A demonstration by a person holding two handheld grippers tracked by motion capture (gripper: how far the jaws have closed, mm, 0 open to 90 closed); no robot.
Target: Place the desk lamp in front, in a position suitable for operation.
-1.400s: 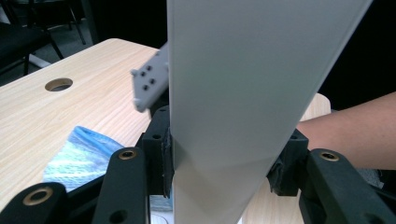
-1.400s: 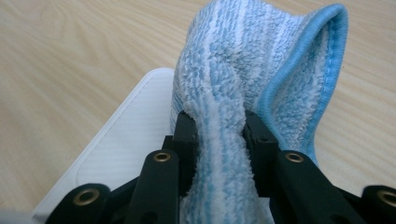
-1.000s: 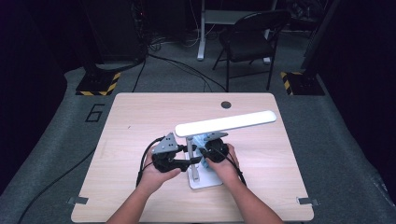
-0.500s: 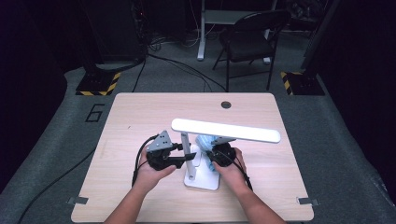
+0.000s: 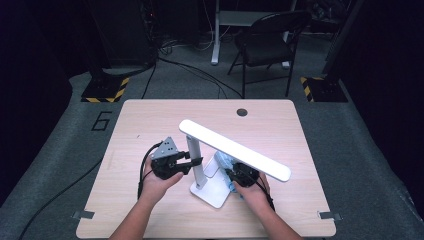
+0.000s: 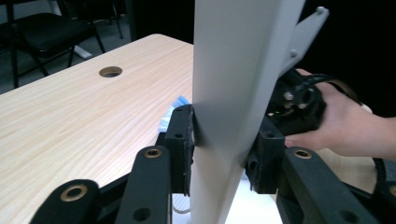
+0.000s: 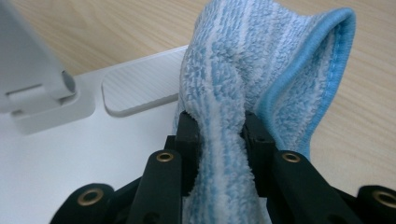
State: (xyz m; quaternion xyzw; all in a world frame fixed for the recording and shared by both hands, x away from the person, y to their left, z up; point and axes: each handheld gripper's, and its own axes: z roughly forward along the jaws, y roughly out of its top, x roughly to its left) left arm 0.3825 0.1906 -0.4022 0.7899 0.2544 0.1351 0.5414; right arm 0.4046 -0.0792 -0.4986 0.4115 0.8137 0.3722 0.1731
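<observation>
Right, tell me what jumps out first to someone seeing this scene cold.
The white desk lamp stands mid-table, its long light bar slanting over its flat base. The left claw is clamped on the lamp's upright post, while the right claw grips a blue striped cloth bunched over the edge of the lamp's base. Behind the wooden table, a dark folding chair sits on the grey floor.

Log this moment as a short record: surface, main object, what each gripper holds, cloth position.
surface: wooden table
main object: white desk lamp, upright post, long head angled toward the right
left gripper: shut on the lamp post
right gripper: shut on the blue striped cloth
cloth position: bunched over the lamp base near its ribbed pad
</observation>
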